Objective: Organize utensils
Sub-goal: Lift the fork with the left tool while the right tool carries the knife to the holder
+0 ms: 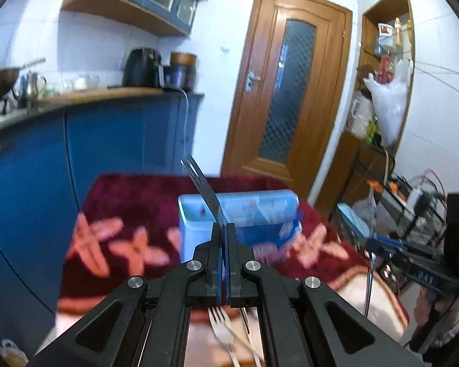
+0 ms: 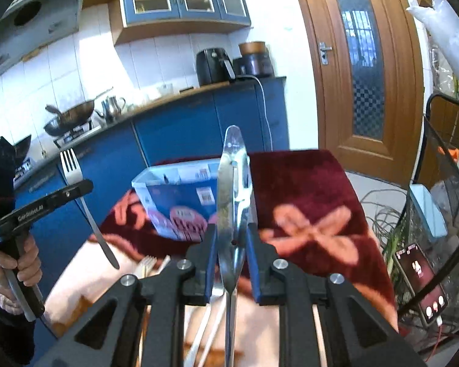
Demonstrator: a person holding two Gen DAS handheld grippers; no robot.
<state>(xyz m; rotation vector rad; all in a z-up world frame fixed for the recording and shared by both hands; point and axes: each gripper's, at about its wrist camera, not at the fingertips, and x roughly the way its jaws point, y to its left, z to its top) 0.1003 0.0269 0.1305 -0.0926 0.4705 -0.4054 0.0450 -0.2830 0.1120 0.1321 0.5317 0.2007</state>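
Home kitchen, blue cabinets (image 2: 180,0), wok (image 2: 73,113) (on stove)

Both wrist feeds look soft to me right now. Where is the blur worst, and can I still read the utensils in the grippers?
Left wrist view: the dark red flowered cloth and pale blue plastic box are smeared; the metal fork in the left gripper shows edge-on but readable. Right wrist view: sharper; the shiny metal spoon in the right gripper carries glare, and the fisheye bends the brown wooden door.

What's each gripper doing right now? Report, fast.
Left gripper: shut on a fork, tines up.
Right gripper: shut on a spoon, bowl up.
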